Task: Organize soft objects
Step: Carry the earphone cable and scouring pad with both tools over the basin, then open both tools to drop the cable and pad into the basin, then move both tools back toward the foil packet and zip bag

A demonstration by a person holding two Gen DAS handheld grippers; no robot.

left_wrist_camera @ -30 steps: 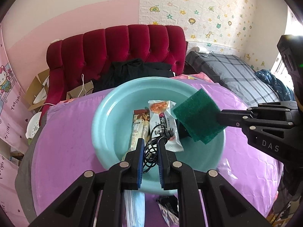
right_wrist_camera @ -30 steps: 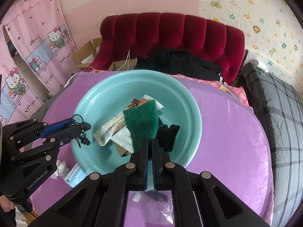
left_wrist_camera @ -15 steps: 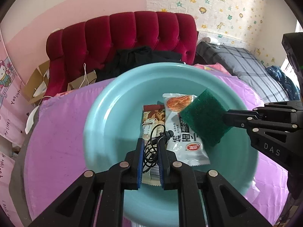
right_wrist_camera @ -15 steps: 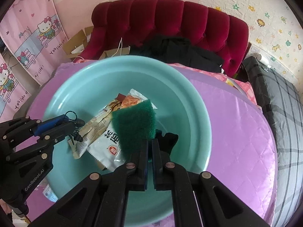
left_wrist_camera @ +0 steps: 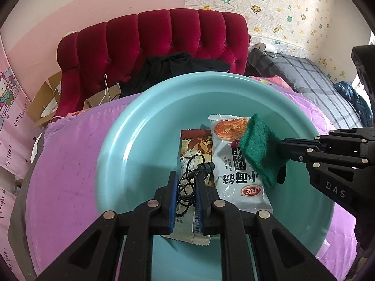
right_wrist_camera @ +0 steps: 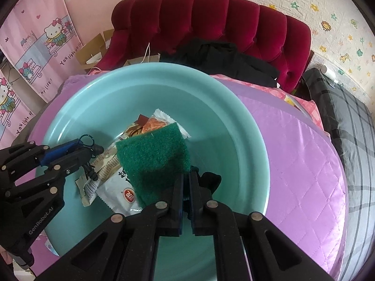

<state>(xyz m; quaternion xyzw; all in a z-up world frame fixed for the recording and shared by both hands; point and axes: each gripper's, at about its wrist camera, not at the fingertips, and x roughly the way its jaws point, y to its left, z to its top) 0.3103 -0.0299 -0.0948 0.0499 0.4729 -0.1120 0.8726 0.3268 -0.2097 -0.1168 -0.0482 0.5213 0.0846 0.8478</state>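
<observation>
A teal basin (left_wrist_camera: 131, 145) (right_wrist_camera: 234, 121) sits on a purple quilted cover. In it lie a white snack packet (left_wrist_camera: 236, 182) (right_wrist_camera: 117, 185), a brown packet (left_wrist_camera: 194, 145) and a dark cloth item (right_wrist_camera: 211, 180). My left gripper (left_wrist_camera: 186, 182) (right_wrist_camera: 86, 147) hangs over the basin's middle, shut on a coiled black cable (left_wrist_camera: 187, 185). My right gripper (right_wrist_camera: 186, 178) (left_wrist_camera: 283, 145) holds a green scouring pad (right_wrist_camera: 152, 157) (left_wrist_camera: 260, 149) by its edge just above the white packet. Its jaws are beginning to open with the pad still between them.
The purple cover (left_wrist_camera: 65, 164) (right_wrist_camera: 304, 164) surrounds the basin. Behind it stand a red tufted sofa (left_wrist_camera: 164, 35) with black clothing (left_wrist_camera: 178, 65) on it, cardboard and paper bags (left_wrist_camera: 49, 98) at the left, and a grey plaid bed (left_wrist_camera: 316, 82) at the right.
Both grippers have come down and forward over the basin, which now fills more of each view. The cable and the green pad have stayed in their grips.
</observation>
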